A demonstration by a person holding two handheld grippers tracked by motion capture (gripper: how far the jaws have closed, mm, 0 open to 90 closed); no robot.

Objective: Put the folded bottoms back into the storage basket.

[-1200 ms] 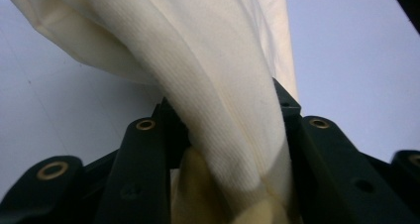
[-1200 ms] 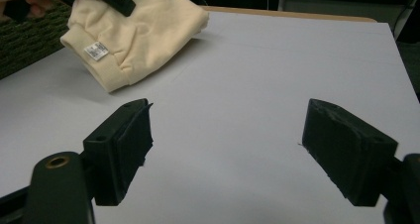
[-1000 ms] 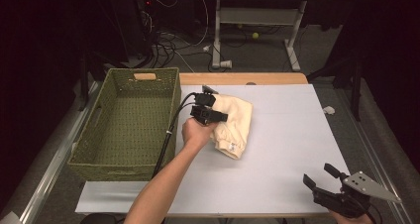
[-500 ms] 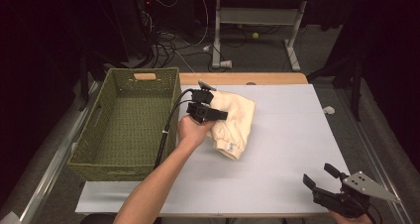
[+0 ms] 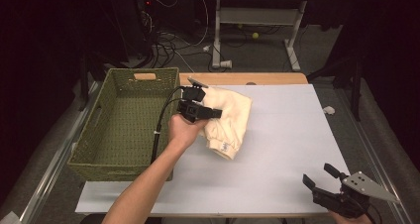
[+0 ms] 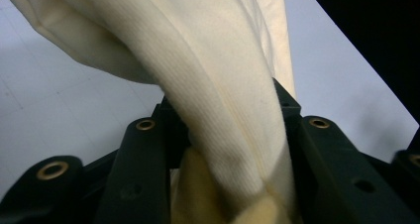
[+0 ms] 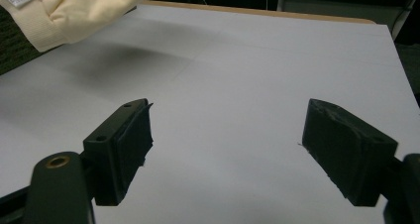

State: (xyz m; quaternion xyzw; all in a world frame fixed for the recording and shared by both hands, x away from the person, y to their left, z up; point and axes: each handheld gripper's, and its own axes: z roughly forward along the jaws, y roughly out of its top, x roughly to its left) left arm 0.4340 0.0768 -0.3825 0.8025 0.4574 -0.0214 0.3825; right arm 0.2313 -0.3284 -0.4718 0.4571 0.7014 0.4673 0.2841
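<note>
Gripping the cream garment (image 5: 229, 120) with my left gripper (image 5: 205, 111), I see a thick fold pinched between the jaws in the left gripper view — the cloth (image 6: 208, 85) hangs lifted off the white table (image 5: 292, 135), just beside the green woven basket (image 5: 94, 159). My right gripper (image 5: 323, 179) rests at the near right corner of the table, jaws spread wide with nothing between them — well apart from the garment.

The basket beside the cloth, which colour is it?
Olive green woven basket, clearest in the high view.
</note>
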